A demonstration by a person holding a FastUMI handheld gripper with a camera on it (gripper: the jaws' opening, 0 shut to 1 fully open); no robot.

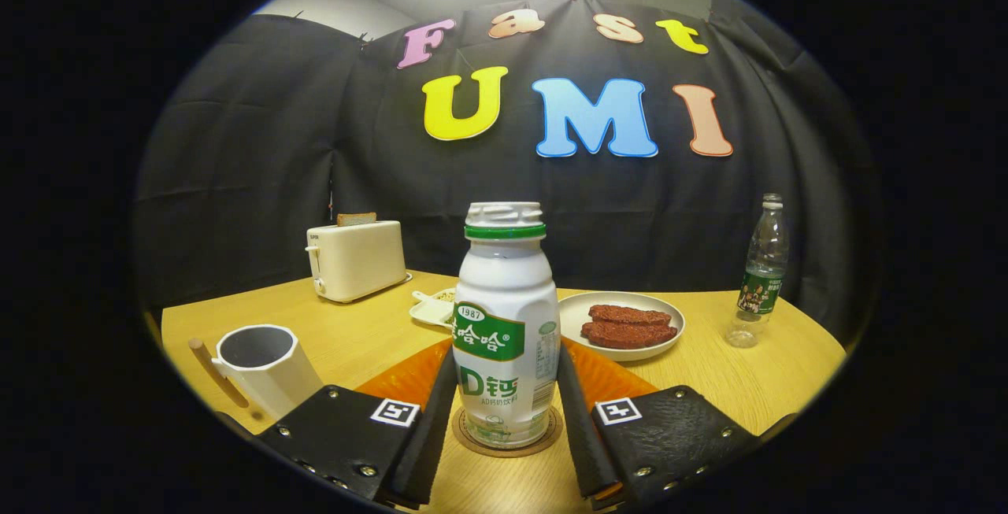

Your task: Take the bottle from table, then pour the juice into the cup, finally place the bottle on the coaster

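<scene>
Wooden bench (354, 341); cream toaster (358, 260) at back left; plate (579, 311) of brown slices; clear water bottle (762, 266) far right; white faceted cup (264, 364) left of fingers (504, 439). White bottle (506, 325) upright on round coaster (551, 435), between parted fingers, contact unclear.

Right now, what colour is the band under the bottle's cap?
Green, in the gripper view: the bottle stands upright on the coaster between the gripper's fingers.

white bottle (506, 325) upright on coaster (508, 441), cup (266, 366) nearby
</scene>
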